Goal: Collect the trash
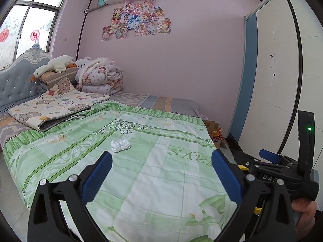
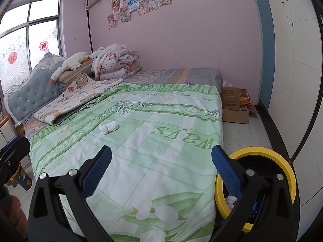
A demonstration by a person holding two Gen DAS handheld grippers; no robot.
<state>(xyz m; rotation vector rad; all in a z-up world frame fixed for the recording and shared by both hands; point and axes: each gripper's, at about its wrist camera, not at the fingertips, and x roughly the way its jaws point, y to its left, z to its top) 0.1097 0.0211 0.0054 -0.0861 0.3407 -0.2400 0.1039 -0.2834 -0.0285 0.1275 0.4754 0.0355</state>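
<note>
- Left gripper (image 1: pixel 161 173) hangs over the near end of the bed, jaws spread wide, nothing but green quilt (image 1: pixel 141 161) showing between the blue pads (image 1: pixel 97 179).
- Right gripper (image 2: pixel 161 173) matches it: jaws wide apart and empty, hovering above the same quilt (image 2: pixel 151 151).
- The trash here is a crumpled white tissue wad (image 1: pixel 120 145), lying out on the quilt ahead of both grippers, clear of the pads and touching neither.
- From the right wrist view the tissue wad (image 2: pixel 108 127) sits left of centre, near the folded bear-print blanket (image 2: pixel 76 100).
- A yellow-rimmed bin (image 2: pixel 282 161) stands on the floor just beside the bed's near right corner; crumpled white scraps (image 2: pixel 231 199) already lie inside it.
- The right gripper's right finger crosses in front of that bin's rim.
- In the left wrist view the other gripper shows at the right edge with a green light (image 1: pixel 309 129) glowing, a hand (image 1: pixel 304 215) wrapped on its handle.
- Up by the headboard (image 1: pixel 18 80): a plush goose (image 1: pixel 52 65) on pillows and a rolled floral duvet (image 1: pixel 101 76).
- Cardboard boxes (image 2: pixel 234 106) with orange snack packets sit on the floor past the foot of the bed.
</note>
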